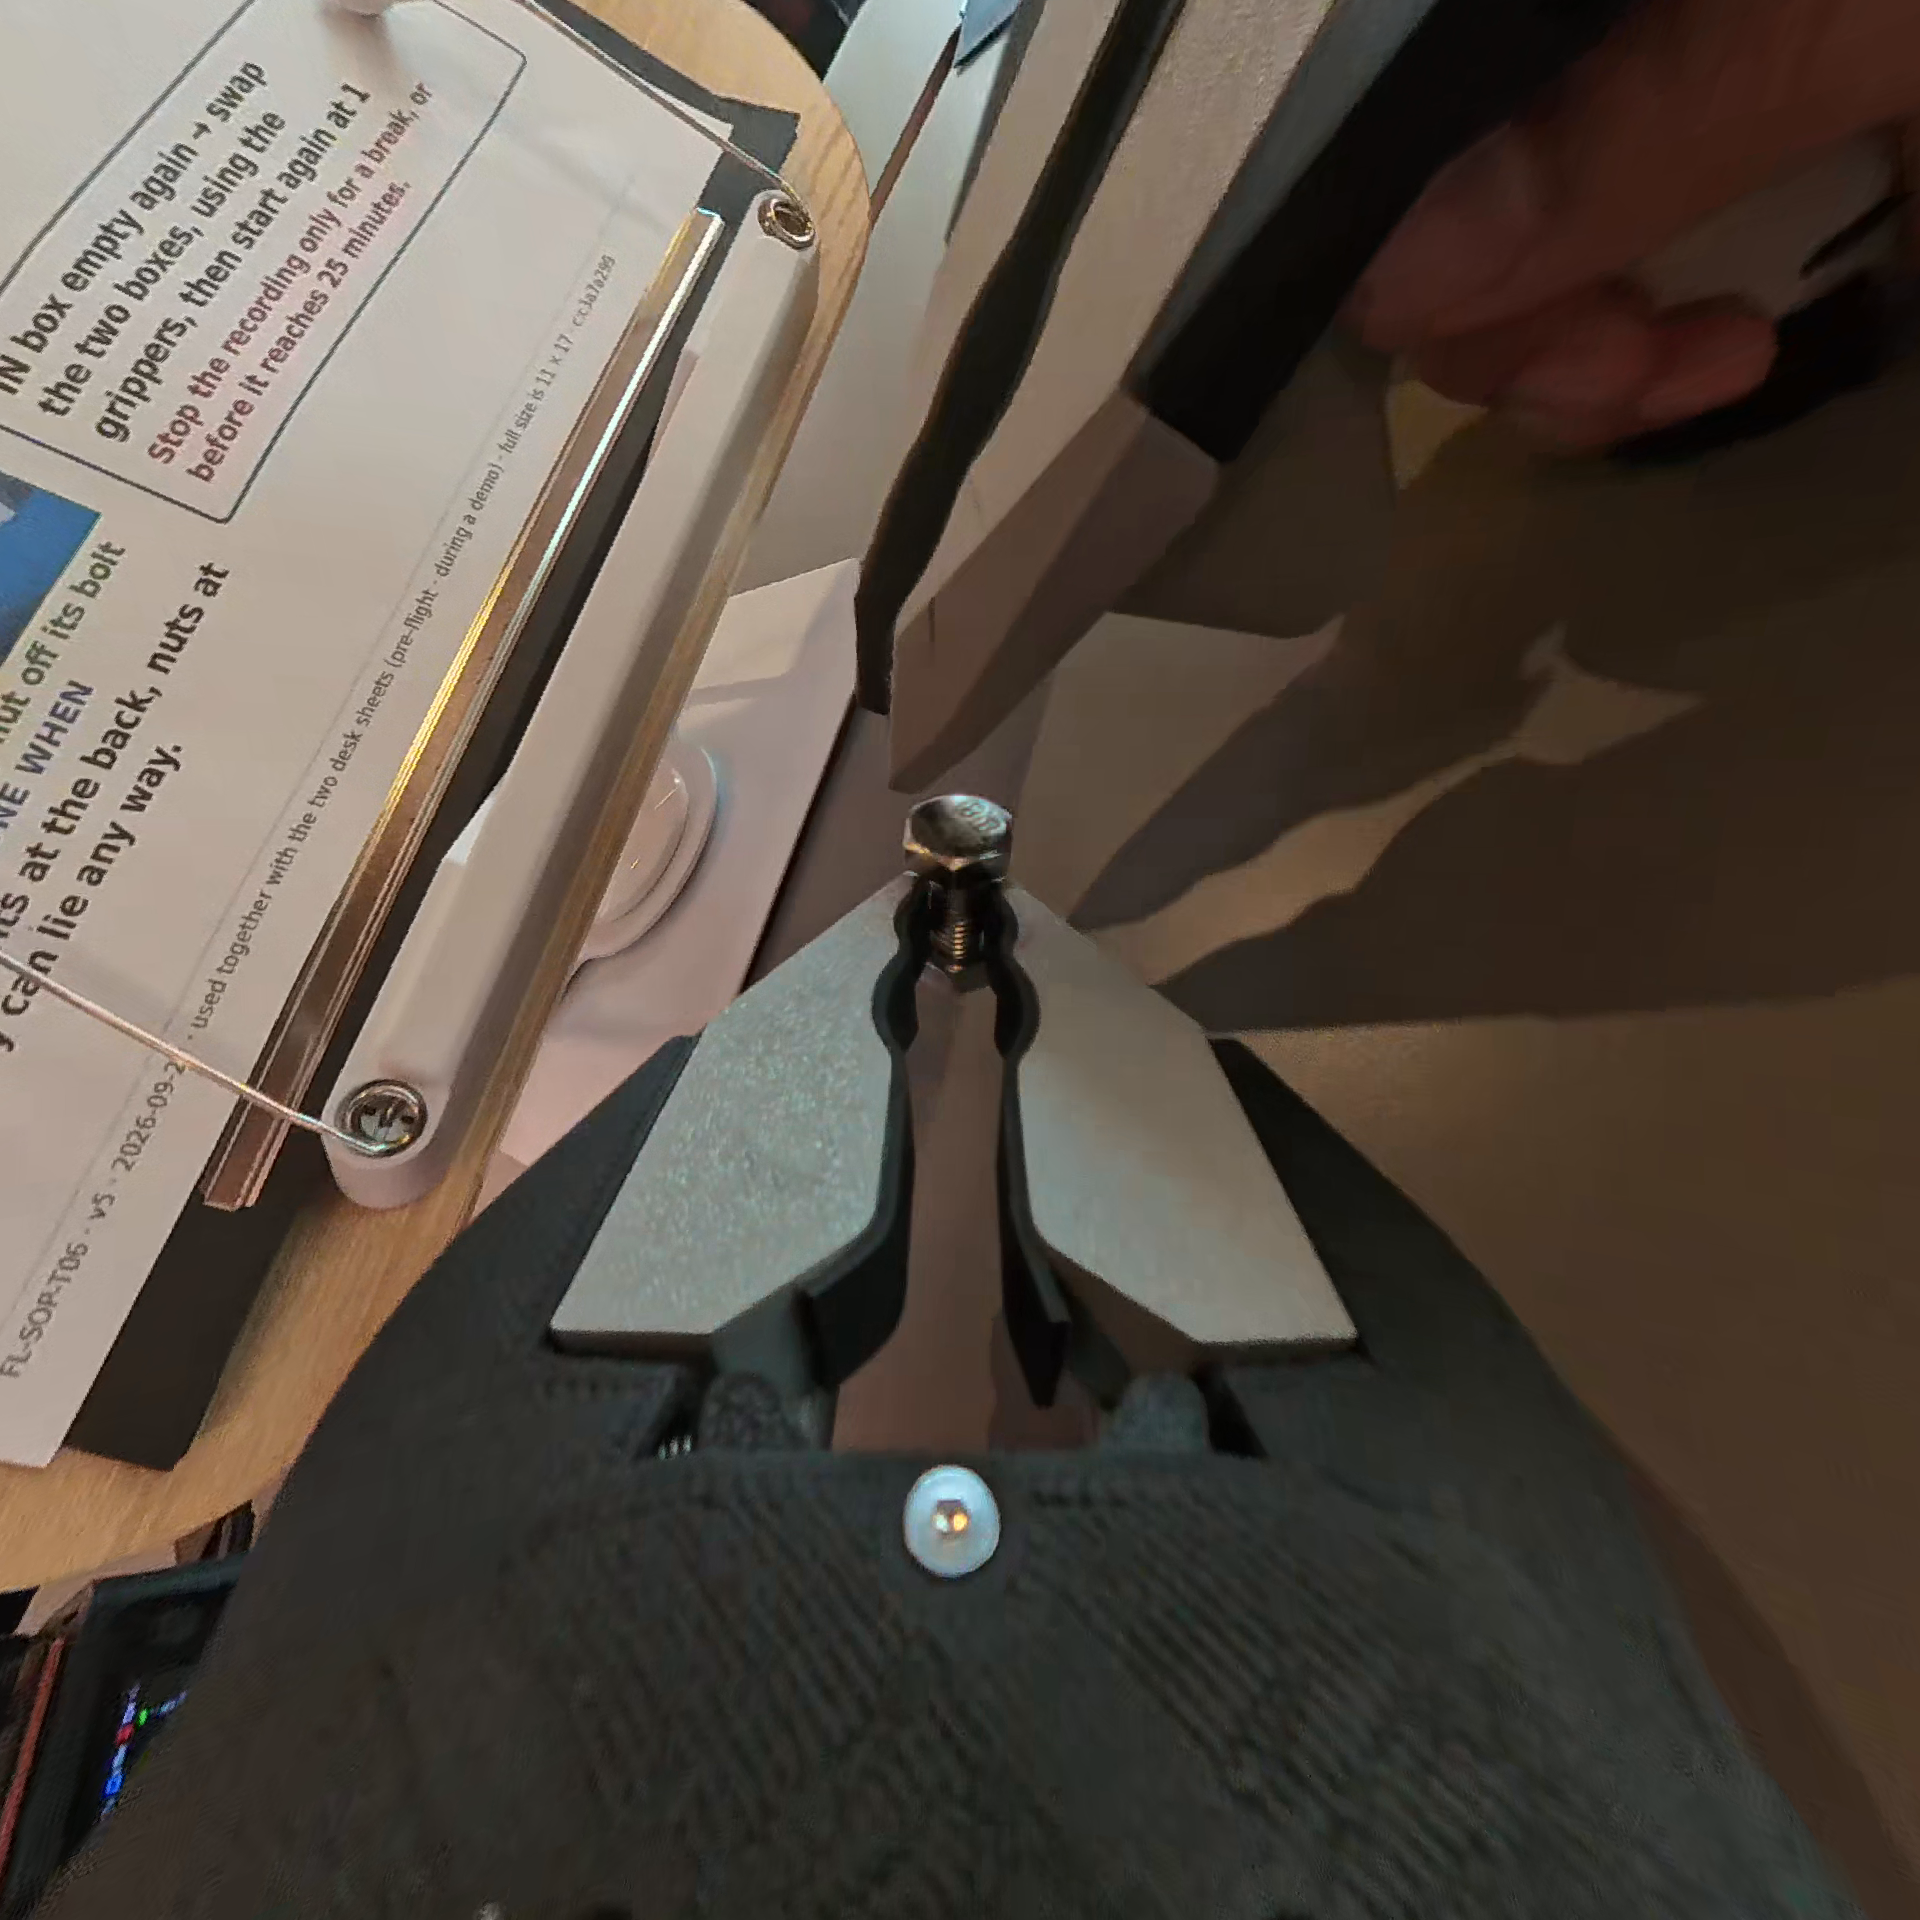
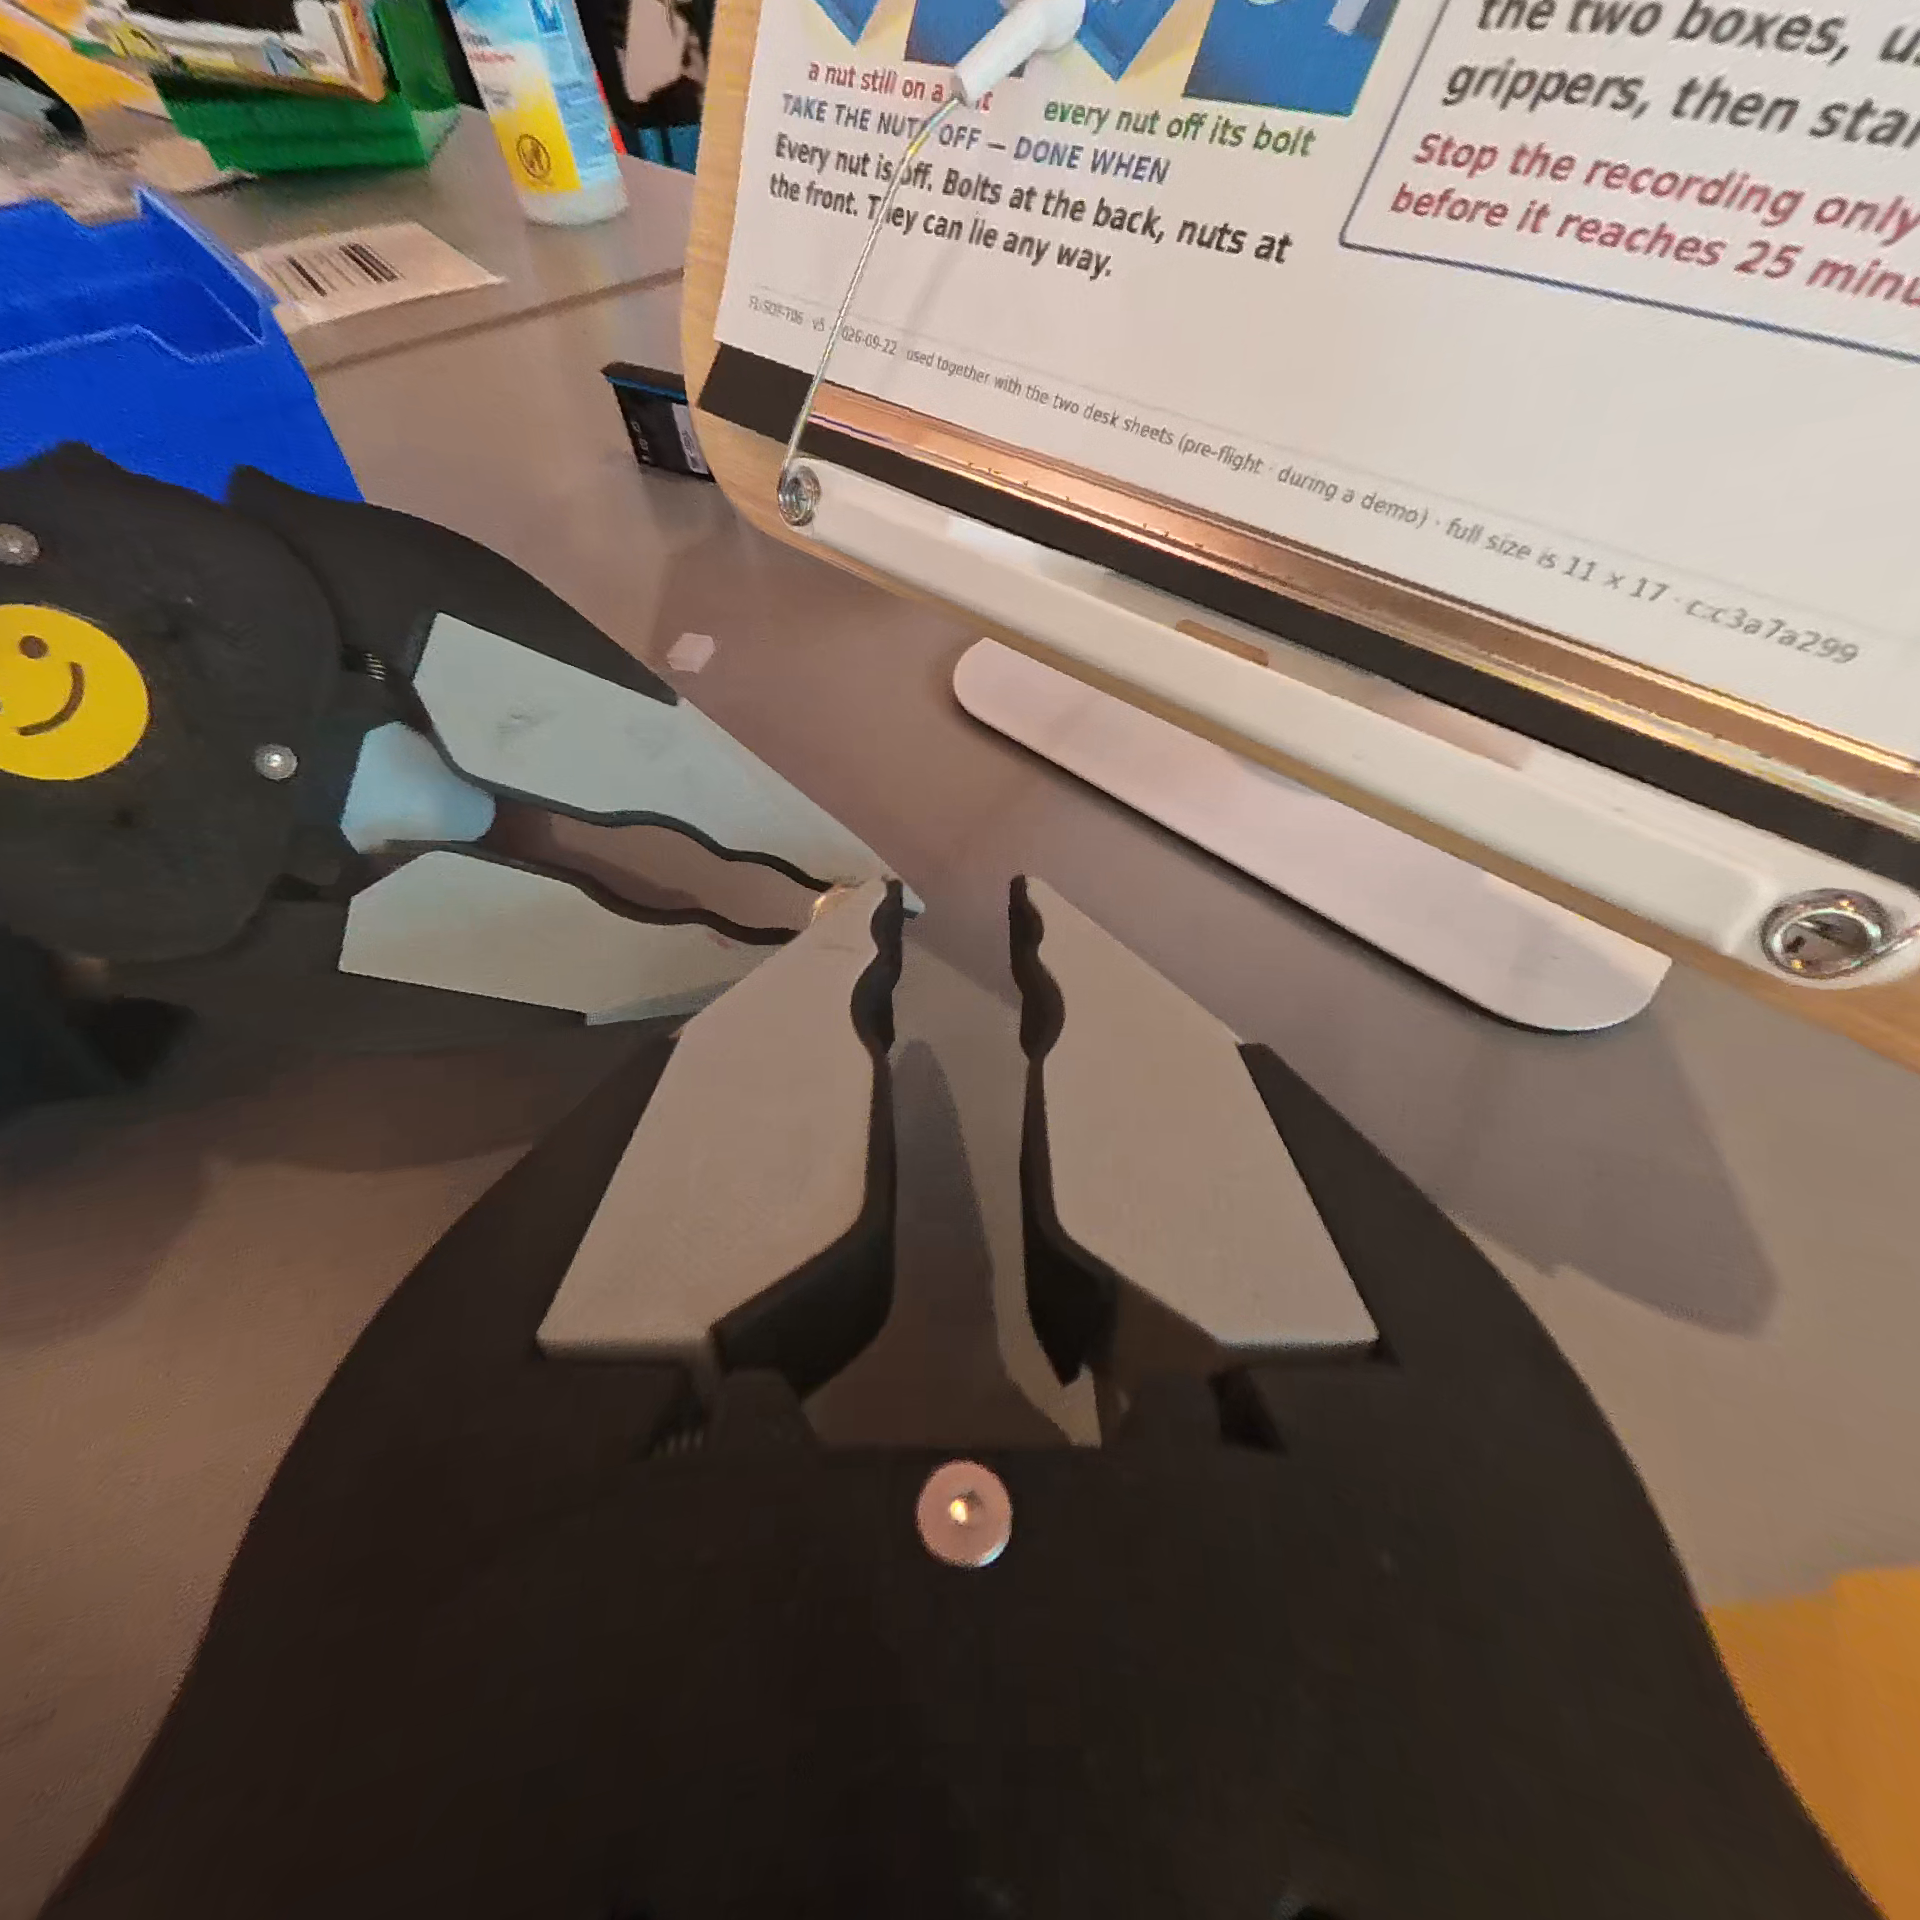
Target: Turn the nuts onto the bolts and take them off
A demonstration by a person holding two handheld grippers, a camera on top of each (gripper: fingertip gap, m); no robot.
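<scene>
In the left wrist view my left gripper (image 1: 956,914) is shut on a steel hex-head bolt (image 1: 958,836). The bolt's head sticks out past the fingertips and its threaded shank lies between the pads. I cannot tell whether a nut sits on the shank. In the right wrist view my right gripper (image 2: 956,899) is open and empty above the grey table (image 2: 1039,790). The left gripper (image 2: 582,831), black with a yellow smiley sticker, comes in from the left. Its tips almost touch my right gripper's left fingertip (image 2: 888,914).
A wooden stand with a printed instruction sheet (image 2: 1299,312) on a white foot (image 2: 1299,831) stands close ahead to the right; it also fills the left of the left wrist view (image 1: 312,520). A blue bin (image 2: 135,343), a bottle (image 2: 545,104) and a green box (image 2: 312,94) are at the back left. A blurred hand (image 1: 1621,281) shows upper right. The tips of both grippers are at nearly the same place.
</scene>
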